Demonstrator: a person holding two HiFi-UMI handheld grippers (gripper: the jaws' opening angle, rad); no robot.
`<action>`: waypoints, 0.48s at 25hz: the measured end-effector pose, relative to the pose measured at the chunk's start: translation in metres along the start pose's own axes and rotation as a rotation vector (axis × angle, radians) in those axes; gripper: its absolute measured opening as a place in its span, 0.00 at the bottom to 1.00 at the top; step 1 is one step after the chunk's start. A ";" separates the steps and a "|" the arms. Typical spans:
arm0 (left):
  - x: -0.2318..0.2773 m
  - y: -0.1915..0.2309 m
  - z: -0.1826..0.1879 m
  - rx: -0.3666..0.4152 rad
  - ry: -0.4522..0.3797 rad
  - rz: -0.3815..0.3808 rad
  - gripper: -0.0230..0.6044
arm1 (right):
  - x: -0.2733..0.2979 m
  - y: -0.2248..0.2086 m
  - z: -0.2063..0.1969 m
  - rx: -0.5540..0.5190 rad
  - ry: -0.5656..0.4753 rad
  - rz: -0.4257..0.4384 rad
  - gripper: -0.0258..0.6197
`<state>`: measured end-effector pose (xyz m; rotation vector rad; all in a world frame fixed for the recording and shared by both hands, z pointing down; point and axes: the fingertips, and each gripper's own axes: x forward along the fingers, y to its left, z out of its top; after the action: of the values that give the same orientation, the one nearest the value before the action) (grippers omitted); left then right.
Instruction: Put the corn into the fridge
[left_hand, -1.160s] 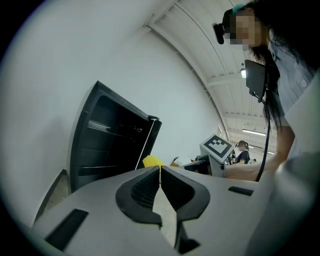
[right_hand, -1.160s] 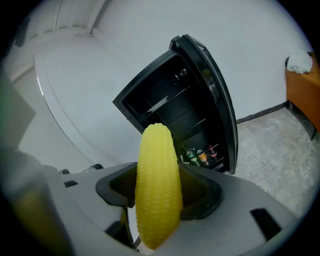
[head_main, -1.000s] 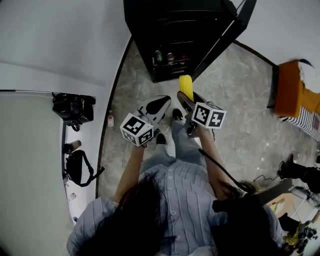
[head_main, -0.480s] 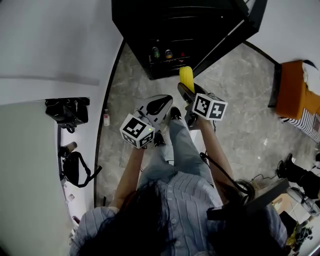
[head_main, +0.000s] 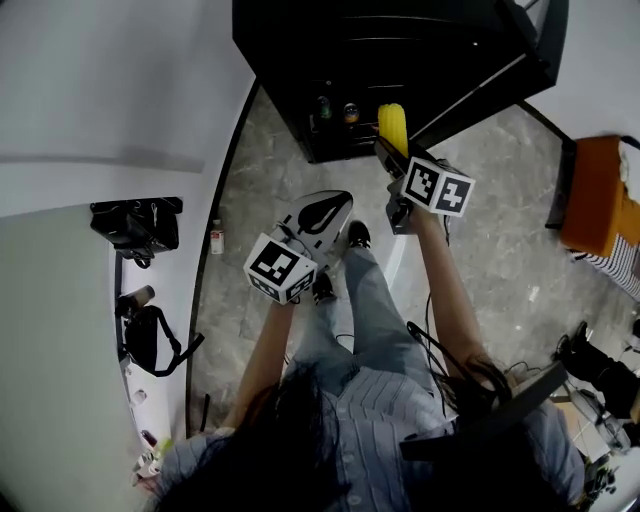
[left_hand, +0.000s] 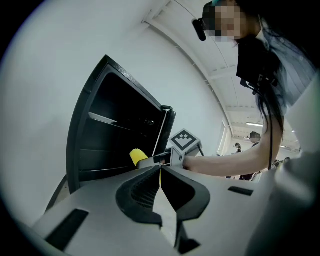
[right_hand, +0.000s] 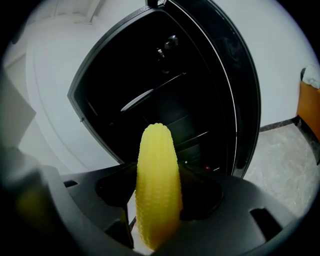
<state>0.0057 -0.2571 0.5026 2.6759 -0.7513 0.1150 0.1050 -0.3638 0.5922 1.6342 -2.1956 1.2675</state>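
Note:
A yellow corn cob (right_hand: 157, 185) stands upright between the jaws of my right gripper (right_hand: 156, 215), which is shut on it. In the head view the corn (head_main: 392, 124) sits at the mouth of the black fridge (head_main: 380, 60), whose door (head_main: 500, 80) hangs open to the right. Dark shelves (right_hand: 165, 107) fill the fridge's inside straight ahead of the corn. My left gripper (head_main: 322, 212) hangs lower and to the left, jaws shut on nothing. From the left gripper view (left_hand: 160, 172) the corn (left_hand: 137, 156) shows just in front of the fridge (left_hand: 115, 130).
Cans (head_main: 335, 108) stand on the fridge's lowest shelf. A small bottle (head_main: 217, 238) stands on the grey floor by the white wall. Black bags (head_main: 135, 225) lie on a ledge at left. An orange seat (head_main: 595, 195) stands at right. Cables trail behind the person.
The right gripper has carried the corn up and forward to the fridge opening. The person has stepped closer to the fridge. The left gripper has hardly moved.

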 end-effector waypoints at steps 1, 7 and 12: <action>0.001 0.005 -0.001 0.003 0.000 0.004 0.05 | 0.007 -0.002 0.004 -0.002 -0.005 -0.002 0.44; 0.010 0.029 -0.010 -0.001 -0.014 0.016 0.05 | 0.044 -0.021 0.018 -0.026 -0.008 -0.021 0.44; 0.017 0.040 -0.026 -0.009 0.007 0.019 0.05 | 0.073 -0.029 0.023 -0.056 0.016 -0.020 0.44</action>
<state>0.0006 -0.2878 0.5423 2.6589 -0.7735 0.1249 0.1084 -0.4351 0.6330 1.6159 -2.1793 1.1991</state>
